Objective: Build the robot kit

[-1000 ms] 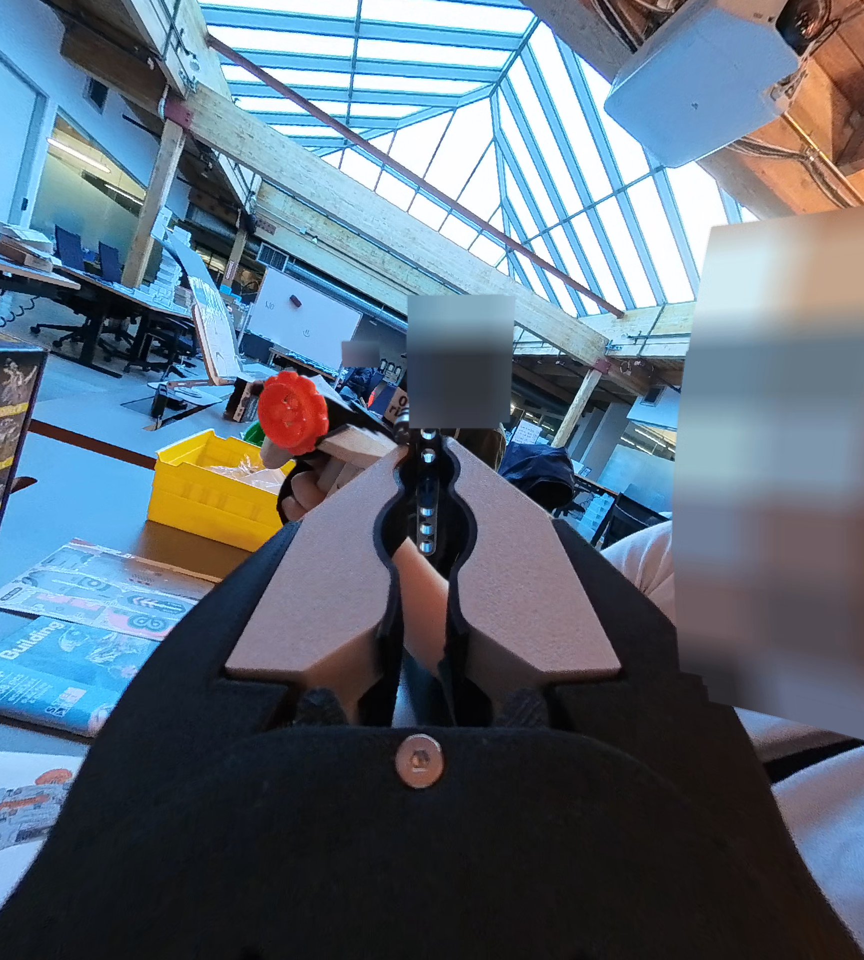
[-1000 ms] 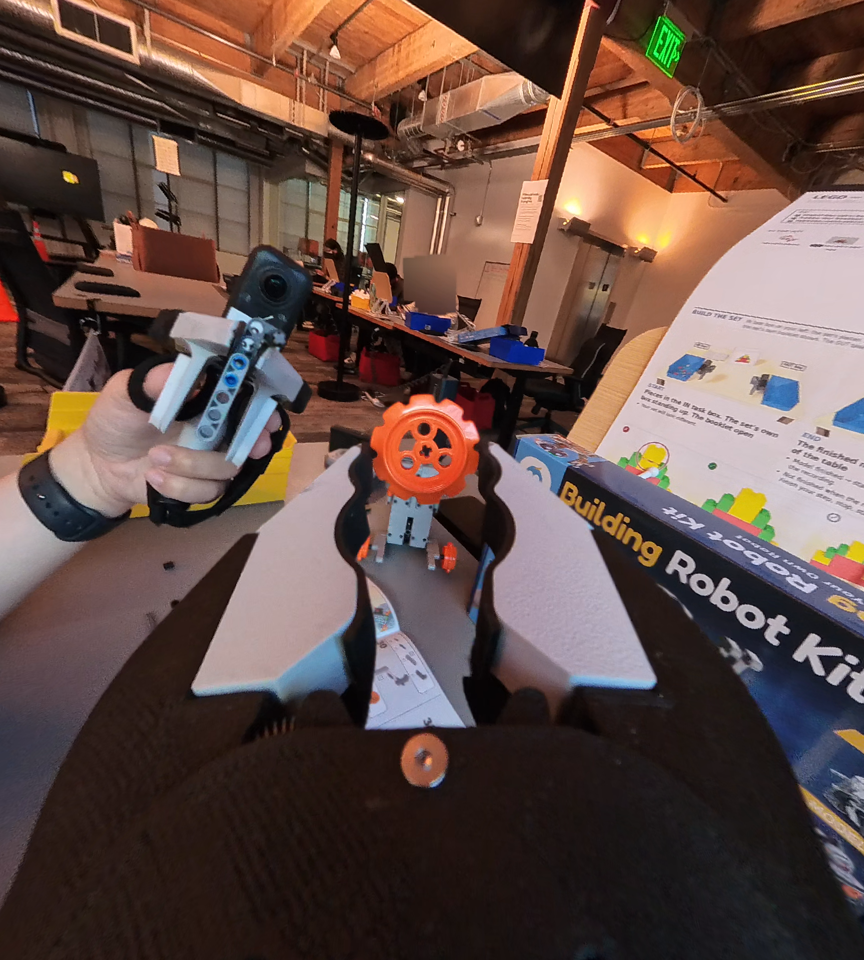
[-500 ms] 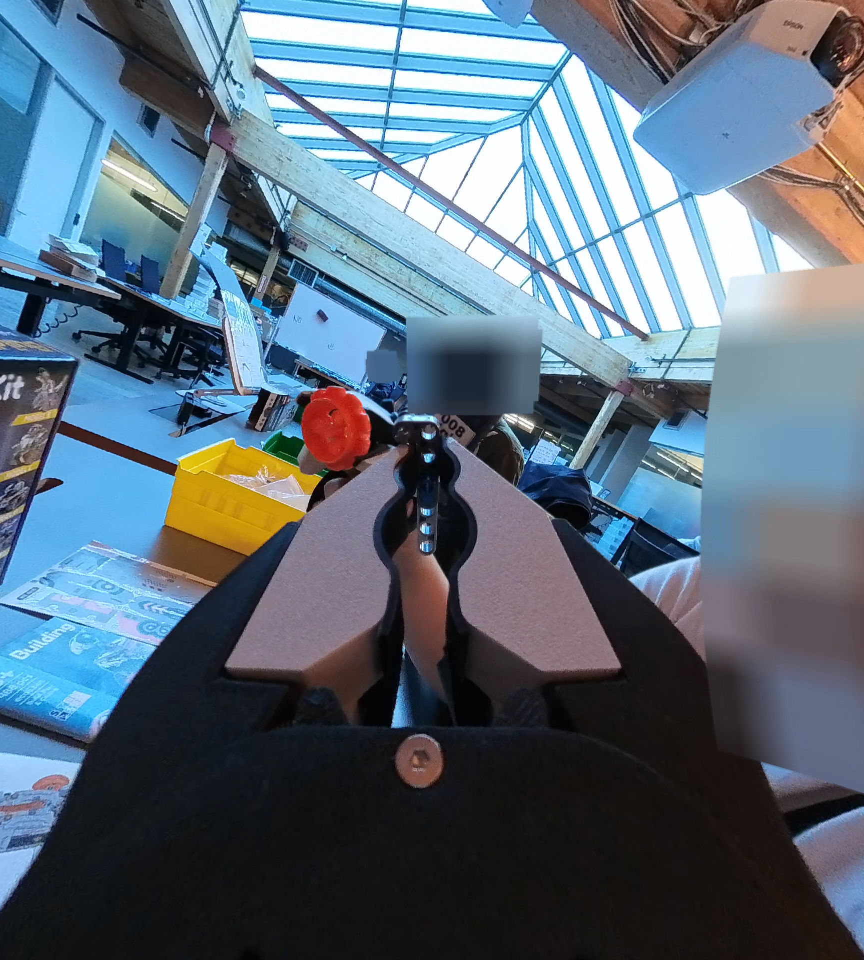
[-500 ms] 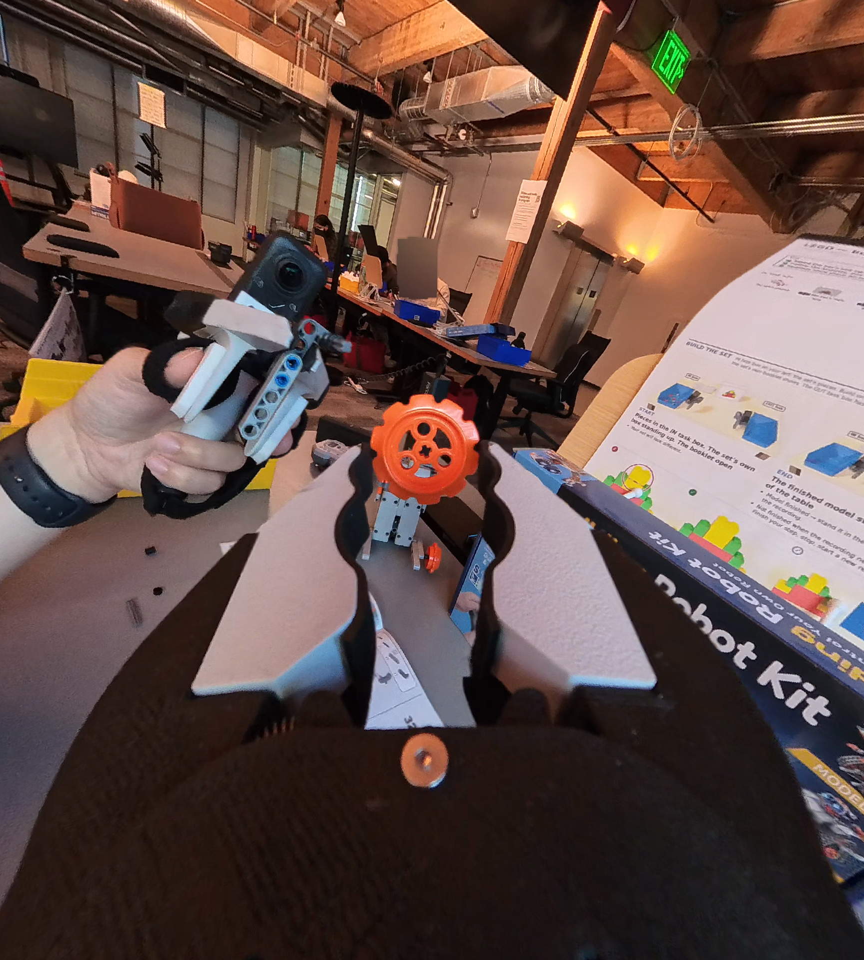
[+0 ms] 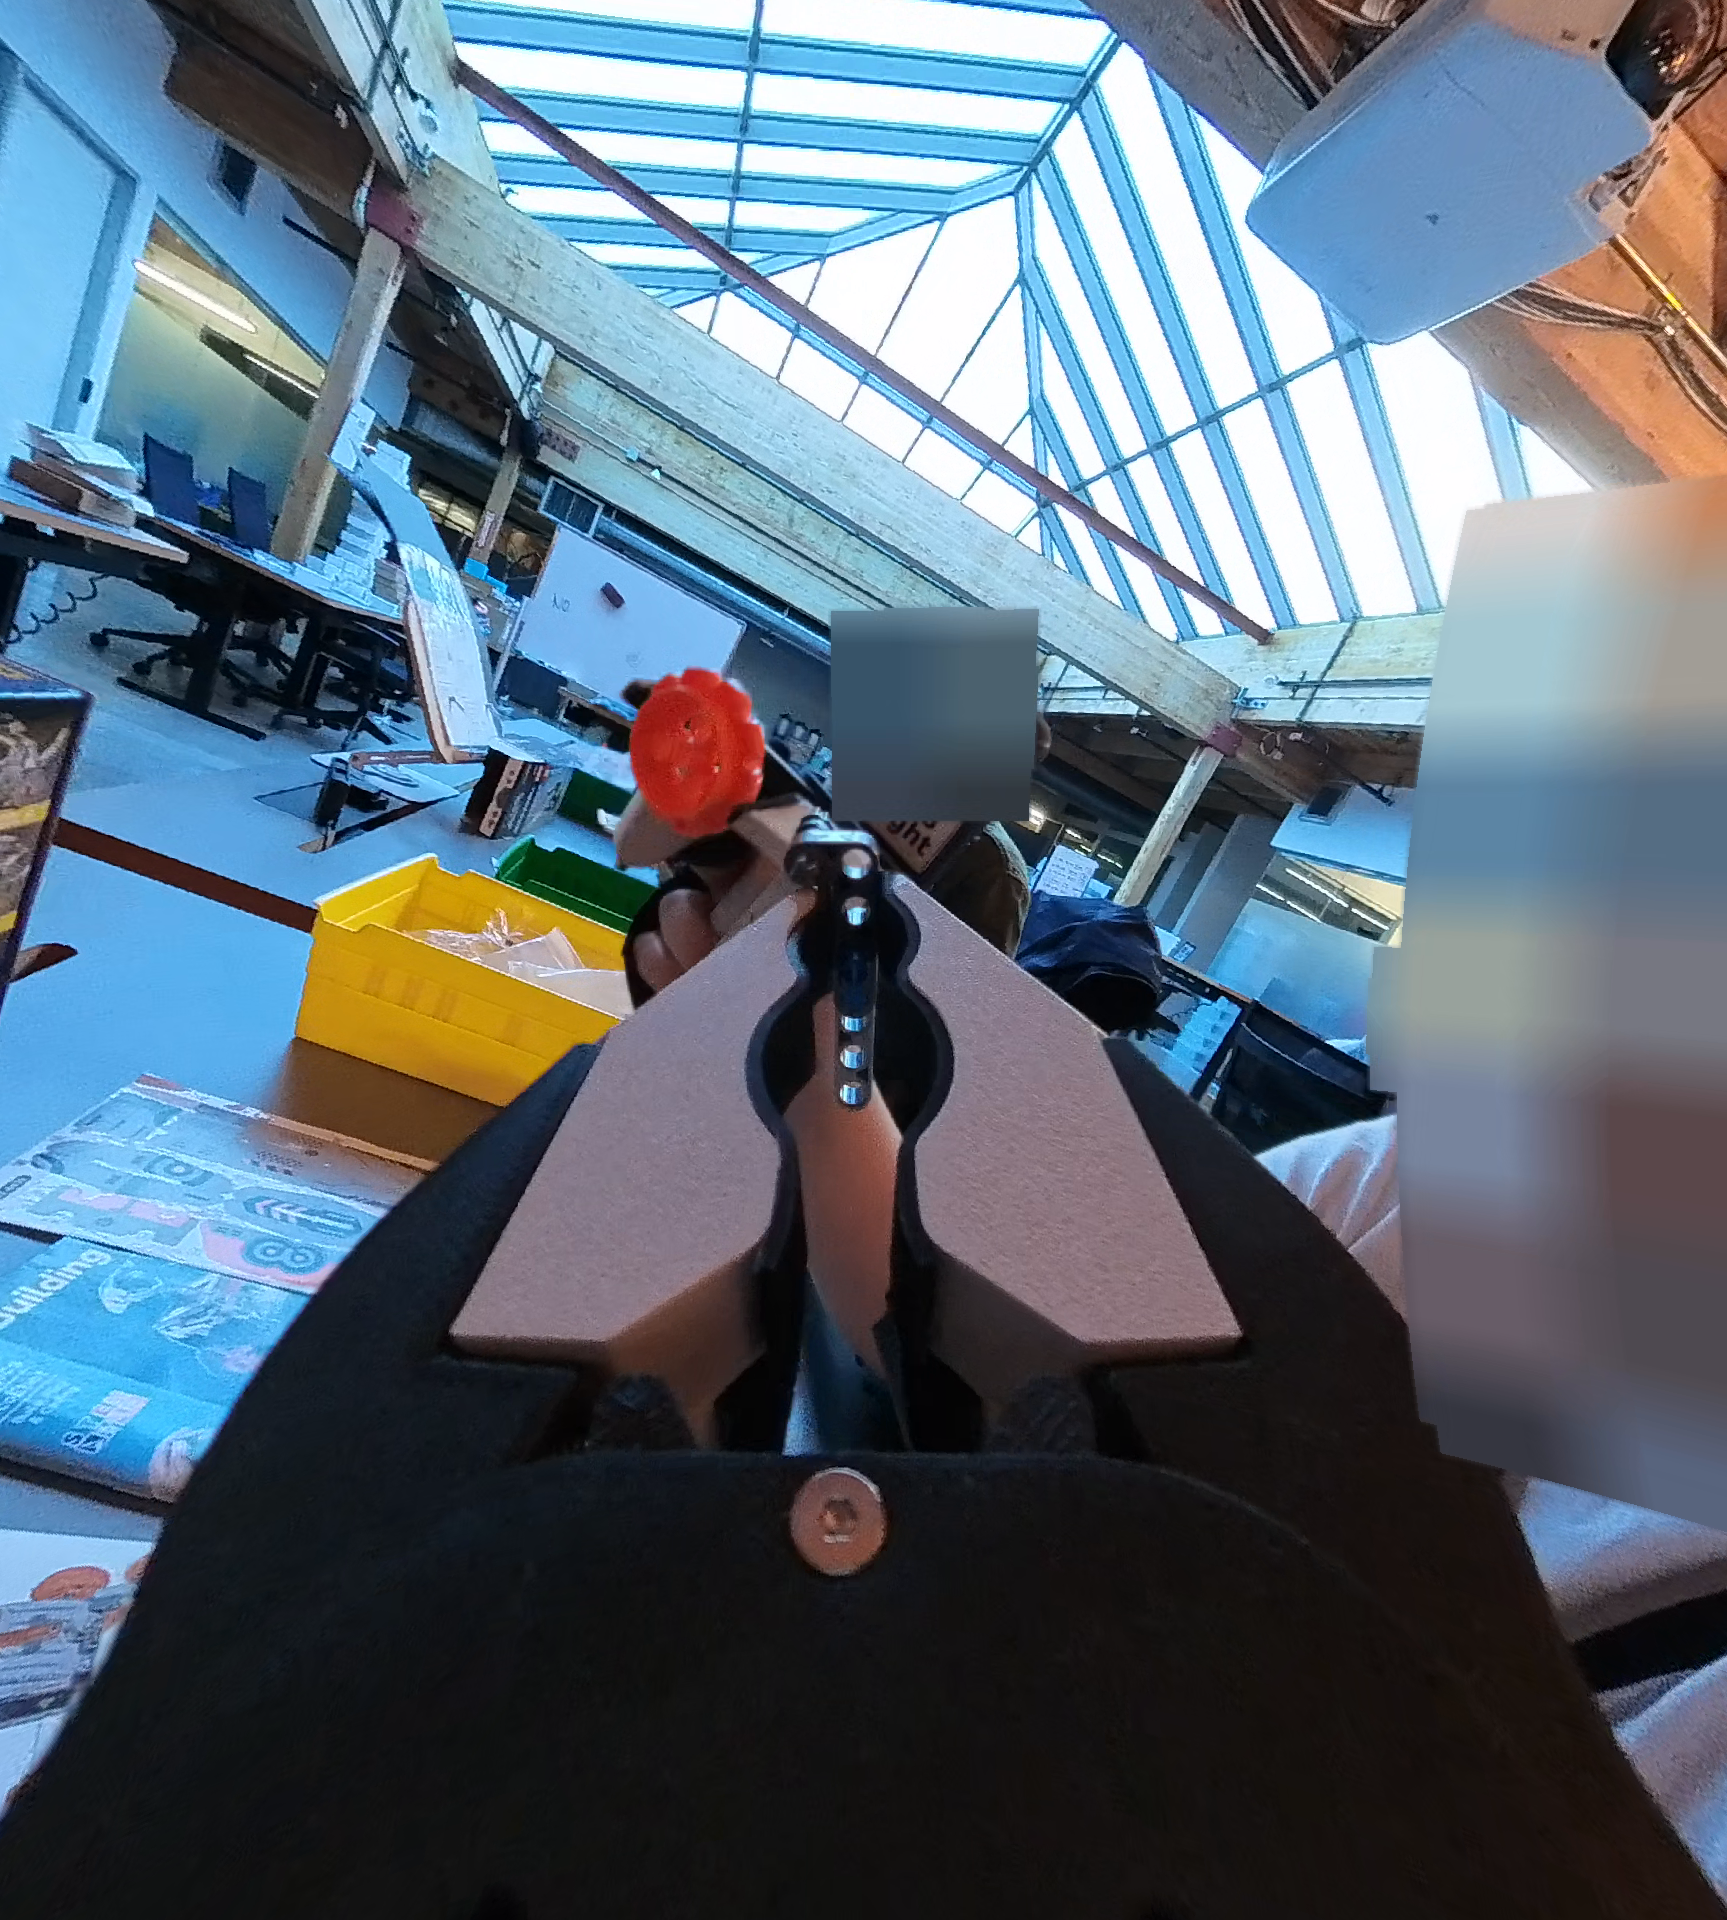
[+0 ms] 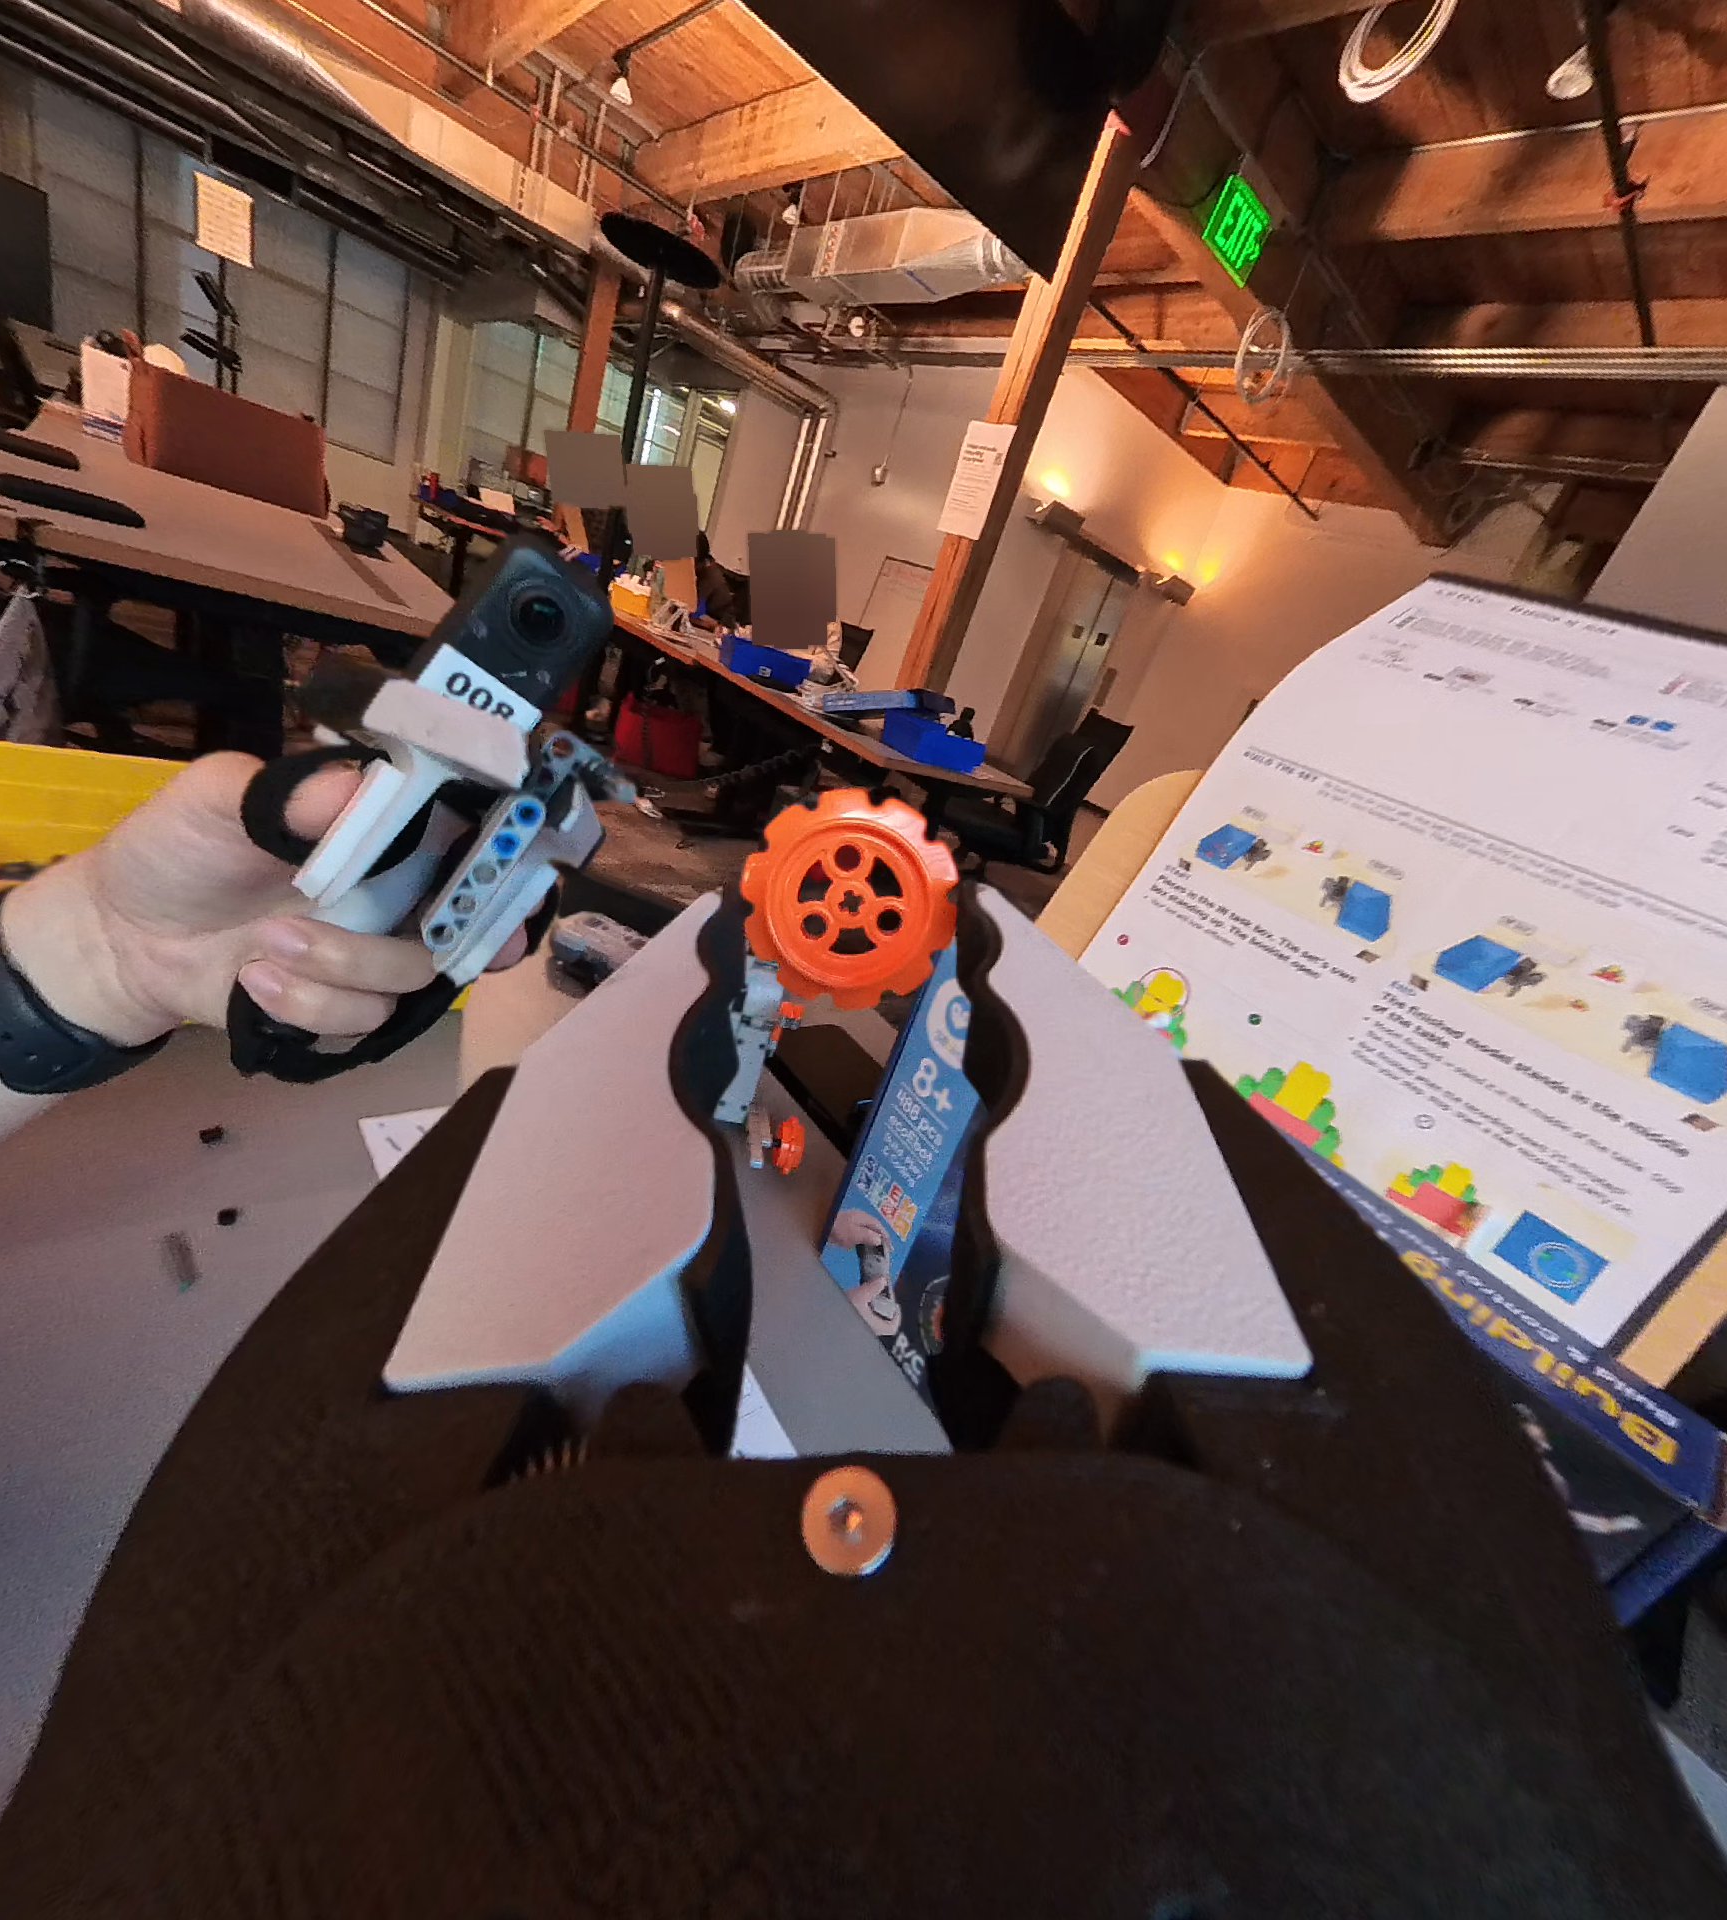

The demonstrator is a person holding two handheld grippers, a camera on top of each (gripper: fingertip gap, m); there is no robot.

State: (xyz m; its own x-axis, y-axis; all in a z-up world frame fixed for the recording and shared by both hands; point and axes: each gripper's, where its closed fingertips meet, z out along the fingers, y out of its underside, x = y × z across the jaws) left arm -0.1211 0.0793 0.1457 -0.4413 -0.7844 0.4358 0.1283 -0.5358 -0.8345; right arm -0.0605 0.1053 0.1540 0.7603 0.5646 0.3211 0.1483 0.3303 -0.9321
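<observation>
- Since the earlier frame, my left gripper (image 5: pixel 854 914) has tilted further; it is clamped on the grey holed plastic beam (image 6: pixel 500 883).
- My right gripper (image 6: pixel 843 914) pinches the orange toothed plastic wheel (image 6: pixel 848 899), held above the bench.
- I fear the narrow grip lets the wheel twist and drop.

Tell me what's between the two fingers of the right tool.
In the right wrist view, a toothed orange plastic gear wheel sits clamped between the fingertips of the right tool. Beyond the gap stand a small grey model and a blue box.
</observation>
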